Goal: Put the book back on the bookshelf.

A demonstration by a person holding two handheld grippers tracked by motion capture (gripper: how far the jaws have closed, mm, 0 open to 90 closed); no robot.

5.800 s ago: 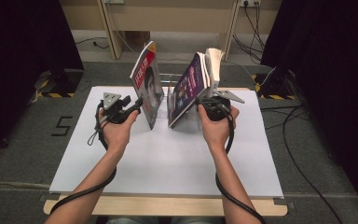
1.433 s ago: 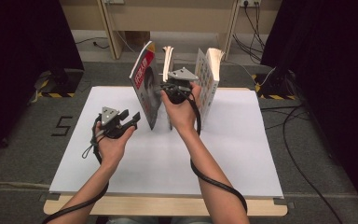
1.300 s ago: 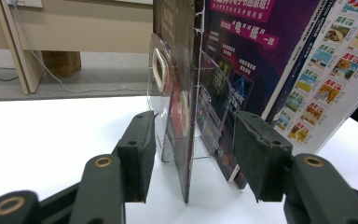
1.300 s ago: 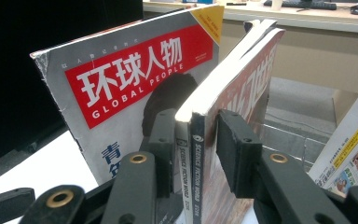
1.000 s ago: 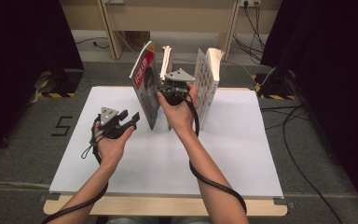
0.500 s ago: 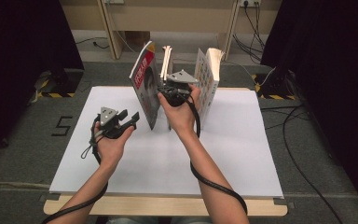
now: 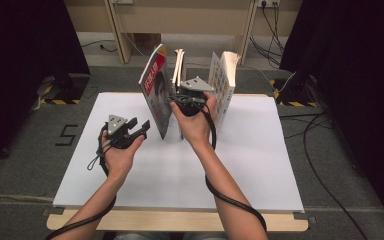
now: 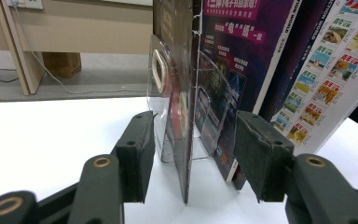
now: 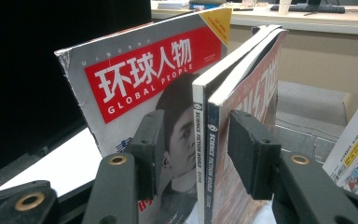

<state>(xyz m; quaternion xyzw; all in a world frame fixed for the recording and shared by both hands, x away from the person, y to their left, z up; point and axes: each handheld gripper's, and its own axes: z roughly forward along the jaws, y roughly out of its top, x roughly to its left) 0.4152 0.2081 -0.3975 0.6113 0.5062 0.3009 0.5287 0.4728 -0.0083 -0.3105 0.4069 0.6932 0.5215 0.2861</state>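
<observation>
My right claw (image 7: 182, 95) is up at the row of standing magazines near the far edge of the white table (image 7: 260, 165). Its jaws have just been opening, and the two thin magazines (image 9: 209, 140) with "Science Fiction World" on their spines stand upright between the pads, with a gap on each side, so I have hold of nothing. From the right gripper view these two stand spine toward me, just beside the red and white magazine (image 9: 140, 79), which leans at their left. In the high view the pair (image 7: 179, 62) stands between that red and white magazine (image 7: 156, 90) and a book with small coloured pictures on its cover (image 7: 223, 82), which stands apart to the right.

My left claw (image 7: 141, 127) hovers low over the table, near the foot of the red and white magazine, jaws wide apart and empty. Looking along it, I see the magazines edge-on in a clear plastic stand (image 8: 177, 116), beyond the pads and not touched by them.
</observation>
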